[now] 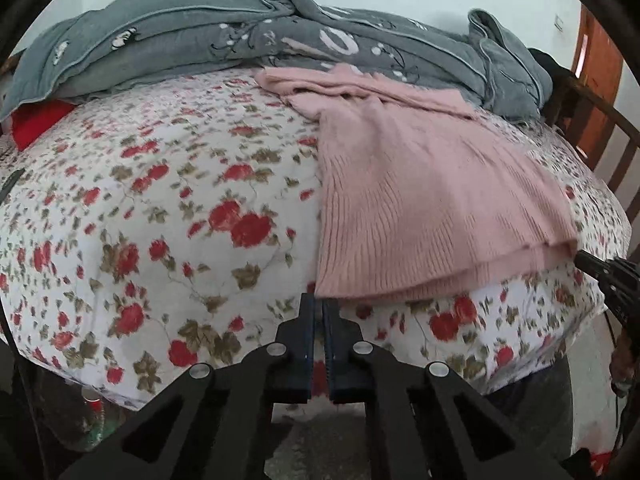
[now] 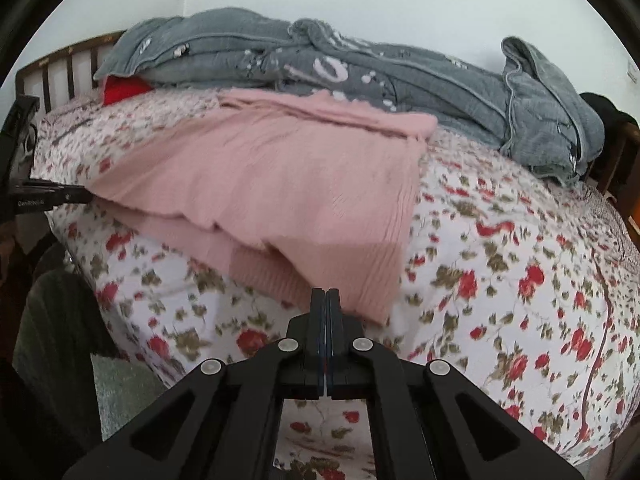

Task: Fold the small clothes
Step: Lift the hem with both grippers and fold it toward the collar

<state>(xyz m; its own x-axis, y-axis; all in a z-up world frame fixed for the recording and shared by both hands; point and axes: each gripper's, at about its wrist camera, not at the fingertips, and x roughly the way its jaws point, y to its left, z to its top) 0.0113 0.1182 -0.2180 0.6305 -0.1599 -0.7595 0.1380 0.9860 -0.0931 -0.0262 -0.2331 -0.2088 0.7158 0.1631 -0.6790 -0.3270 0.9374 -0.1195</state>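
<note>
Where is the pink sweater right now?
The pink sweater lies on the floral bedspread, right of centre in the left wrist view, its far end against the grey blanket, its hem toward both grippers.

From my right wrist view the pink sweater [image 2: 260,184] is motion-blurred, so its knit ribs barely read. My gray blanket [image 1: 280,36] hides the sweater's far end and most of a red item [image 1: 36,124] at the far left. I cannot tell whether my left gripper [image 1: 322,304] pinches the hem.
</note>
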